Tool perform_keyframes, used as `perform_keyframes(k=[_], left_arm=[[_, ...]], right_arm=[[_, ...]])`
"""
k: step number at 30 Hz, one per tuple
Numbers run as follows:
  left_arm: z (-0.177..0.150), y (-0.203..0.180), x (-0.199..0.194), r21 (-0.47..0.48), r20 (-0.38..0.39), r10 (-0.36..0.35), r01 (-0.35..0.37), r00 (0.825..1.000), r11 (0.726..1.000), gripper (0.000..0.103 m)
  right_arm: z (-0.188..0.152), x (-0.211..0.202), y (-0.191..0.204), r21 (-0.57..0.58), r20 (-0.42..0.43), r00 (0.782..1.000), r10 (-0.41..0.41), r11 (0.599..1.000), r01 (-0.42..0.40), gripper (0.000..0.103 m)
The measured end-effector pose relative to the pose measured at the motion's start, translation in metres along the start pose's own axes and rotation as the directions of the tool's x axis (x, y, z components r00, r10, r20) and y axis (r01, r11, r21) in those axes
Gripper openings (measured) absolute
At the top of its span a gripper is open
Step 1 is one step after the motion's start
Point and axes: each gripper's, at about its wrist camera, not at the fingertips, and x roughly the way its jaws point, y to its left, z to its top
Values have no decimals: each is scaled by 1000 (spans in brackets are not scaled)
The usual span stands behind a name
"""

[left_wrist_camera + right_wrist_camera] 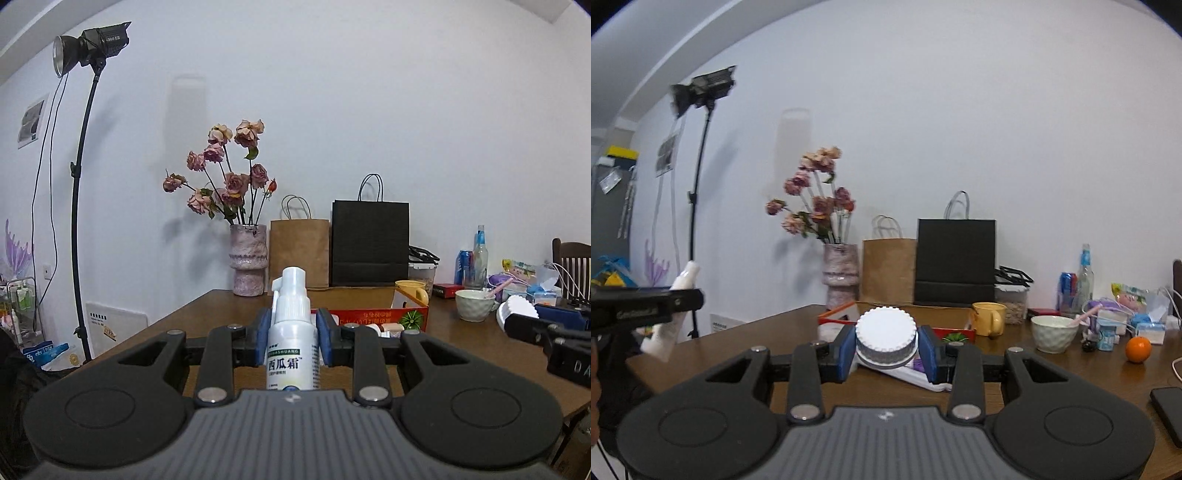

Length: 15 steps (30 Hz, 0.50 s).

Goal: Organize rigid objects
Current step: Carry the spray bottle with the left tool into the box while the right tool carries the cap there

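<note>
Left wrist: spray bottle (293, 343) upright, clamped in left hand-held gripper (291, 339); right hand-held gripper (886, 349) clamps ridged-cap jar (885, 341).

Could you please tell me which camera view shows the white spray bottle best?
The left wrist view: the spray bottle stands upright, sharp and centred, with its label legible. In the right wrist view it appears only at the left edge, blurred, tilted and partly hidden.

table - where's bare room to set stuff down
Bare wood on the table left of the red box, in front of the vase. Crowded on the right: yellow mug, white bowl, bottles, orange.
</note>
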Motion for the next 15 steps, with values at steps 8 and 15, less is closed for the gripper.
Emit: perform_keyframes(k=[8, 15], left_arm=[[-2, 10, -7, -28, 14, -4, 4, 1000, 1000, 28], [1, 16, 16, -43, -23, -7, 6, 1000, 999, 28]], right_arm=[[-1, -8, 9, -18, 15, 1000, -12, 1000, 13, 36], [1, 19, -4, 6, -14, 1000, -16, 1000, 17, 36]])
